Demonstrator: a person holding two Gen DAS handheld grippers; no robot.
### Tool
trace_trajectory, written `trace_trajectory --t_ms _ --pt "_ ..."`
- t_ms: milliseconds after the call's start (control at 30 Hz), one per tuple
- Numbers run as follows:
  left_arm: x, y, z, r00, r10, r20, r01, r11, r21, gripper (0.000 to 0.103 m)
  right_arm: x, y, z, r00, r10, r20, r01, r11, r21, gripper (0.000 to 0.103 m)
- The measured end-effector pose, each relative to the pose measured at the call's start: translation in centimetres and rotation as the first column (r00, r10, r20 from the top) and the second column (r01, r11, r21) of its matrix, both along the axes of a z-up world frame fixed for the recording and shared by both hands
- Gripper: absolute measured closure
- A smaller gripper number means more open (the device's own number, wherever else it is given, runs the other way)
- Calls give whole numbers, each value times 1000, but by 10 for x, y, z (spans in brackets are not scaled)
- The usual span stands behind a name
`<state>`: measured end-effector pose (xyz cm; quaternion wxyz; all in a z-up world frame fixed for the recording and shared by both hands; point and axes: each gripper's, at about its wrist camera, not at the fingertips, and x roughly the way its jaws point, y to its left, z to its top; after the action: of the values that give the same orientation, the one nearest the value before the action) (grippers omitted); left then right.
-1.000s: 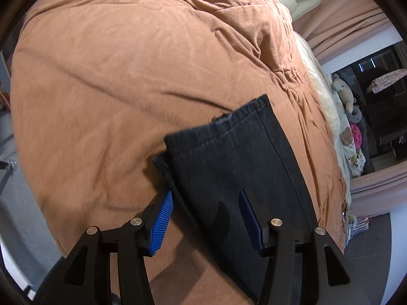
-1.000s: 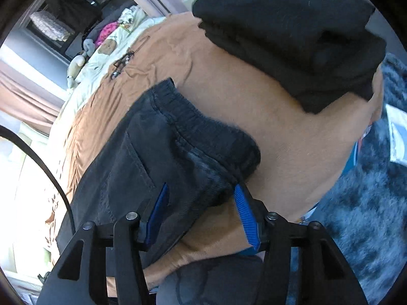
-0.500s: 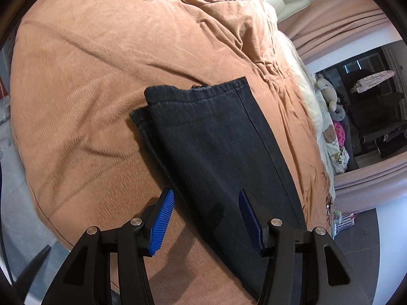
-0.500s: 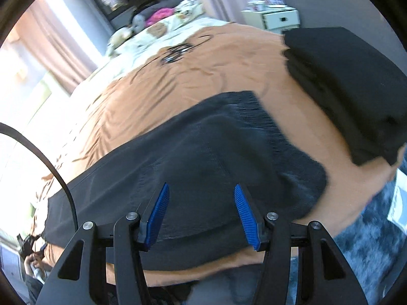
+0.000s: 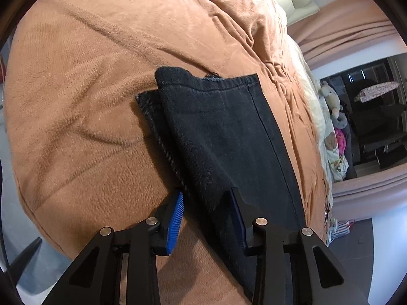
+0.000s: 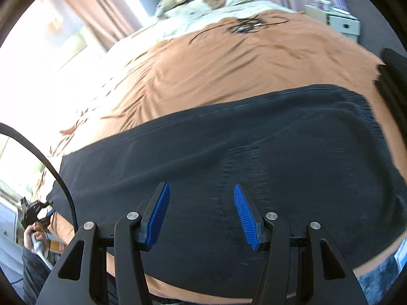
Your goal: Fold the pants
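Black pants [image 6: 254, 157] lie lengthwise across the orange blanket [image 5: 101, 101], waistband [image 6: 368, 122] at the right in the right wrist view. In the left wrist view the two stacked legs [image 5: 229, 139] end in a hem [image 5: 216, 81] with one corner curled up. My left gripper [image 5: 206, 195] is low at the near edge of the legs. Its jaws are closing with that edge between them, and the pads do not visibly squeeze it. My right gripper [image 6: 201, 186] hovers open over the seat and thigh part, nothing between its fingers.
A stack of folded black clothes [image 6: 394, 76] sits at the right edge of the bed. A black cord [image 6: 244, 24] lies on the far blanket, with stuffed toys [image 6: 173, 0] and a white cabinet [image 6: 340, 23] beyond. A hand [image 6: 35, 236] holds the left gripper at far left.
My right gripper swung from the waistband to the middle of the pants and rolled level. The left jaws narrowed around the leg edge, and a hem corner curled up.
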<state>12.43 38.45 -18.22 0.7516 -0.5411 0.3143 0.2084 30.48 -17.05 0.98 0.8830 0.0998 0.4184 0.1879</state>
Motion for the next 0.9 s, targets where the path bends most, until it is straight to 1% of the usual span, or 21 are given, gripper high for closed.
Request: trace_trajectory --t_ms 33,67,133,200,267,367,533,633,767,900 --pt "0 2 -1 1000 5 1 -5 1000 -4 66 4 7 -2 1000 14 -3 -14 1000 -1 52" --pt "0 3 -2 1000 9 0 -9 1000 -8 69 9 16 -1 1000 31 -6 -31 1000 -6 52" --pt "1 7 -5 1000 24 -11 -24 1000 -10 78 18 37 -5 998 64 -9 -65 998 -14 52" --pt "-1 11 -7 999 43 -22 -44 999 -18 90 25 59 -9 995 102 -10 -102 994 -27 52" --pt "-4 14 -9 998 62 -25 -62 998 -22 93 38 76 -11 991 132 -16 -133 990 -45 52" --pt "-9 17 -9 996 81 -27 -81 997 -14 94 55 101 -20 984 175 -35 -176 982 -62 52" --pt "-15 22 -7 997 76 -20 -77 997 -26 94 76 146 -39 971 227 -74 -234 967 -100 52" --pt "-18 25 -7 997 80 -17 -81 996 -28 94 89 175 -53 960 258 -107 -271 954 -129 57" --pt "-19 32 -8 995 100 -14 -100 995 -22 94 103 201 -68 953 267 -142 -290 942 -172 58" --pt "-18 44 -8 992 122 -11 -123 992 -24 94 117 223 -79 952 265 -152 -293 933 -209 58"
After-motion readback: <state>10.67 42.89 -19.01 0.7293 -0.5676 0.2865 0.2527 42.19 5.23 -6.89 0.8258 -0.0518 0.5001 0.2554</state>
